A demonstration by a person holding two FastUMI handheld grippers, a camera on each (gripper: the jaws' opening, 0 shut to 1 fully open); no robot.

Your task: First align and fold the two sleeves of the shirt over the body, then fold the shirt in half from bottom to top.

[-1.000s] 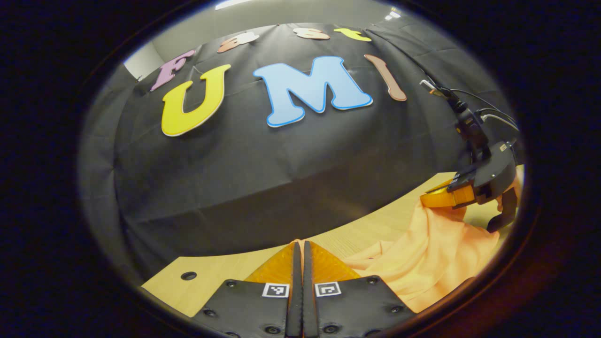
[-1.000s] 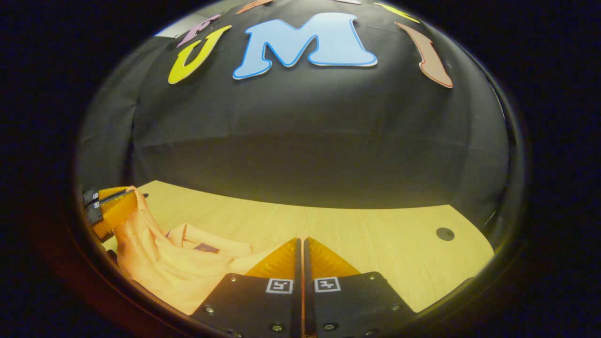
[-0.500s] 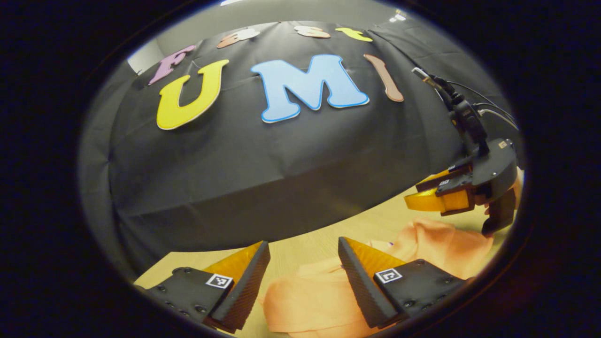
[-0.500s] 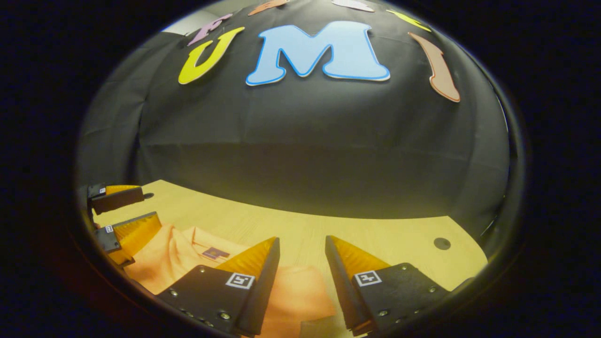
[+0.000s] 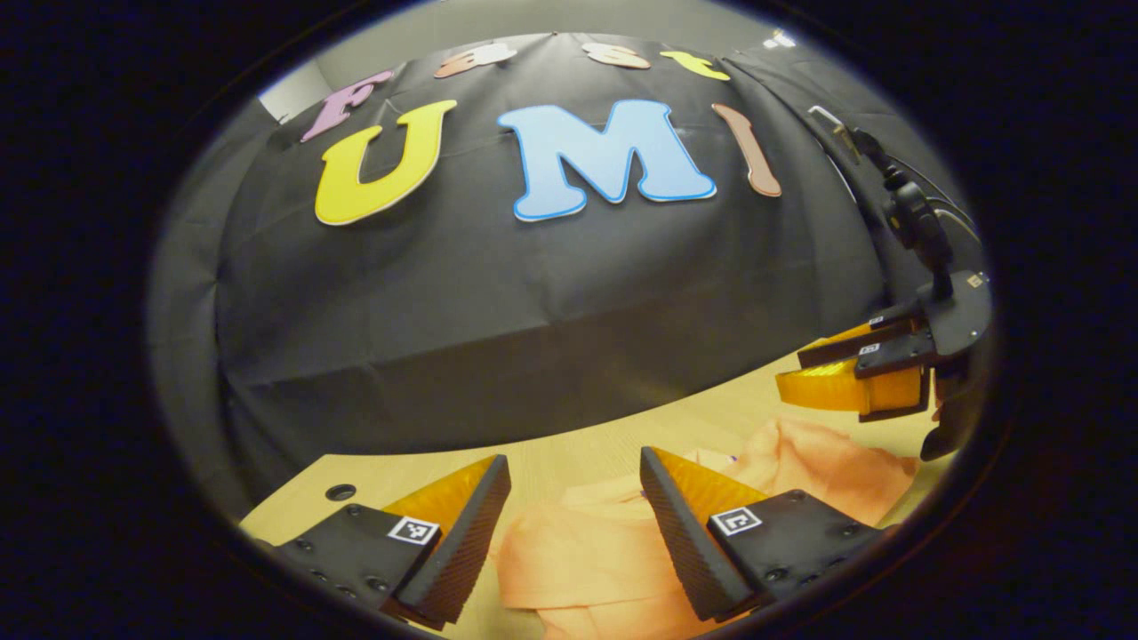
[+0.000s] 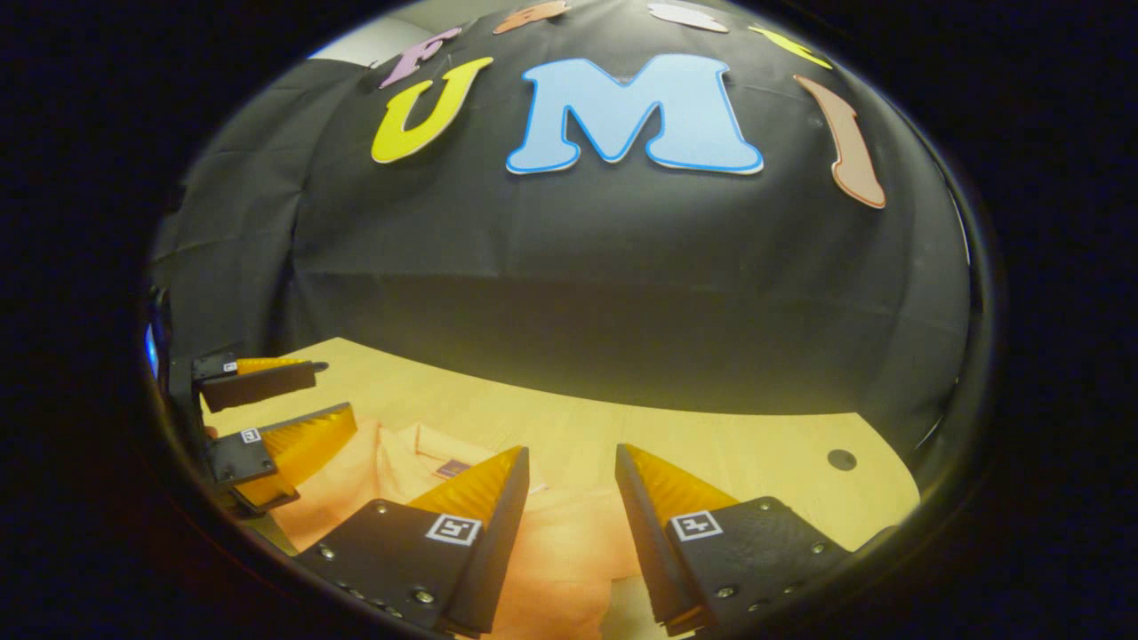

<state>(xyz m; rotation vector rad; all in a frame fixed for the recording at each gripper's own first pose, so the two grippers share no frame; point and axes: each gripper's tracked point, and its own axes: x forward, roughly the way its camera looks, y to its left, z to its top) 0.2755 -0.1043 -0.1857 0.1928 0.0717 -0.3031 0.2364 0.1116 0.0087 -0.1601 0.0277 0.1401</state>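
An orange shirt (image 5: 578,560) lies folded on the wooden table (image 5: 587,449); its far part (image 5: 827,467) with the collar lies toward the right. My left gripper (image 5: 573,471) hangs open just above the shirt, nothing between its fingers. In the right gripper view the shirt (image 6: 560,551) lies under my right gripper (image 6: 569,462), which is open and empty, and the collar with a small dark label (image 6: 452,467) shows left of it. The right gripper (image 5: 800,378) appears at the right edge of the left gripper view, above the shirt. The left gripper (image 6: 329,391) appears at the left of the right gripper view.
The black cloth wall (image 5: 533,311) rises close behind the table's far edge. The table has one round hole near its left corner (image 5: 340,492) and another near its right corner (image 6: 841,460). Bare wood (image 6: 756,453) lies to the right of the shirt.
One second ago both grippers were shut on the raised shirt fabric. They have opened and let go; the shirt has dropped flat onto the table. Since then both have drifted slightly.
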